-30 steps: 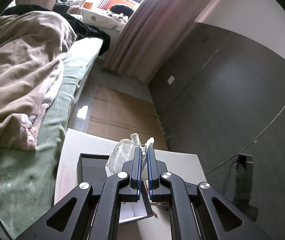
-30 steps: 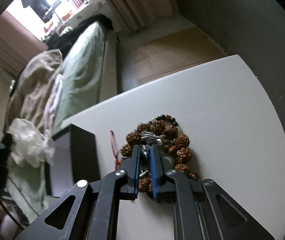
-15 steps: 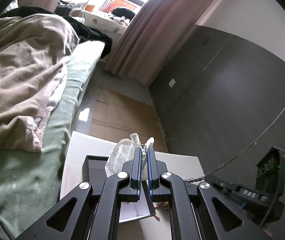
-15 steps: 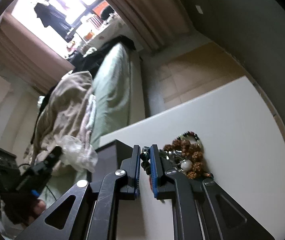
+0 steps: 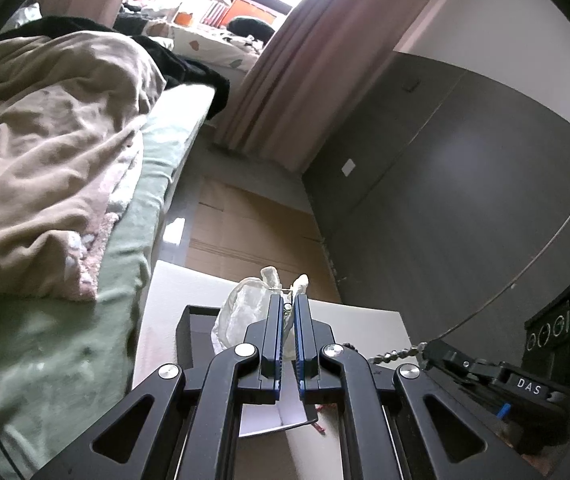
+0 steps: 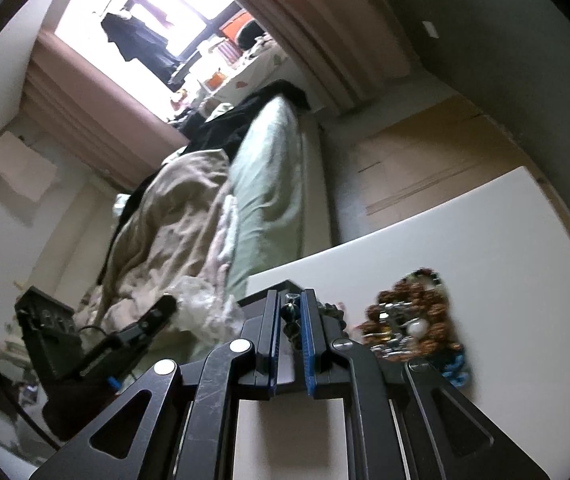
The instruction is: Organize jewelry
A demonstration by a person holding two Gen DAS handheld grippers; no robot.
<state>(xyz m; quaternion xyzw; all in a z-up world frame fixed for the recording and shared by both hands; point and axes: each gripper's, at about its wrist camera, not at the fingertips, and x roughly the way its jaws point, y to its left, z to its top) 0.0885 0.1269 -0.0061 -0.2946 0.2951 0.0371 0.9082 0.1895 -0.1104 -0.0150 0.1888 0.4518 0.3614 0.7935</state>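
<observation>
Right wrist view: right gripper (image 6: 290,316) is clamped on a dark bead chain (image 6: 291,320), held lower centre over the edge of the black box (image 6: 259,300). Left gripper (image 5: 289,320) is pinching a crinkly clear plastic bag (image 5: 241,312) above that same box, lower centre in its own view. The rest of the jewelry pile (image 6: 409,324) sits lower right on the white table (image 6: 485,248), knobbly brown seed beads, silvery bits, one pearl-looking bead. My guess: the chain is light and floppy, will swing and slip through smooth pads, so grab mid-length and lower it slowly. The bag is thin and slick, best held by its bunched top.
</observation>
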